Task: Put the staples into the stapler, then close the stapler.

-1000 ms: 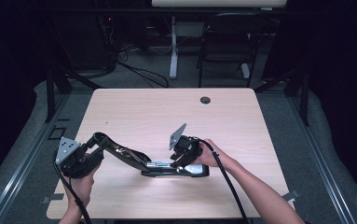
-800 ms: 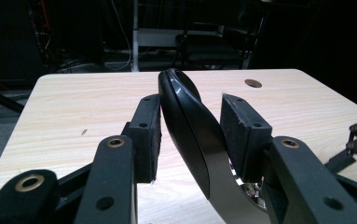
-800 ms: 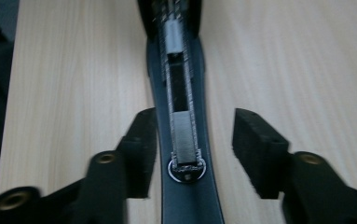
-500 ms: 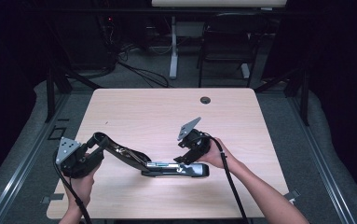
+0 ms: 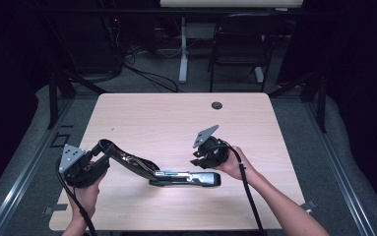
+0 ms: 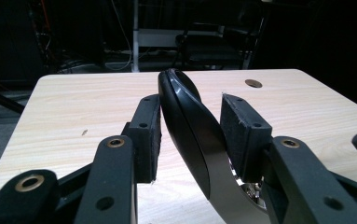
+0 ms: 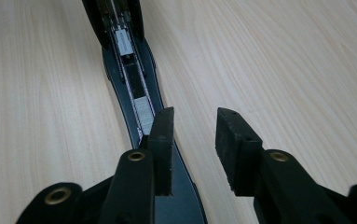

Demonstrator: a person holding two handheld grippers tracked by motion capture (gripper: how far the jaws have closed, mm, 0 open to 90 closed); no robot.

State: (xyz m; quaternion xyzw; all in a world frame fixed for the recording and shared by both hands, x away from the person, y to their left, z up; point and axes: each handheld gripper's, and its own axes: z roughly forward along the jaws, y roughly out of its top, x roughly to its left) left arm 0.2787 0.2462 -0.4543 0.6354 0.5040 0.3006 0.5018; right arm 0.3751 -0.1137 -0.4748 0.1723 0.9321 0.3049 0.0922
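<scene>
Lying lengthwise along table, opened stapler [image 5: 176, 176], lid in left gripper [image 5: 93, 166]; right gripper [image 5: 202, 158] apart, empty.

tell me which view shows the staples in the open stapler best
The right gripper view: it looks straight down the stapler's open channel at the staple strip. The high view shows the stapler small; the left gripper view shows its lid.

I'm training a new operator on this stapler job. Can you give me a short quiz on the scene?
1. True or false: the right gripper holds the stapler base.
2. What does the left gripper grip? A) the raised stapler lid B) a cable C) nothing
3. What lies in the open channel of the stapler base?
Key: 1 false: its fingers have just been closing, with nothing between them. 2 A. 3 a strip of staples.
</scene>
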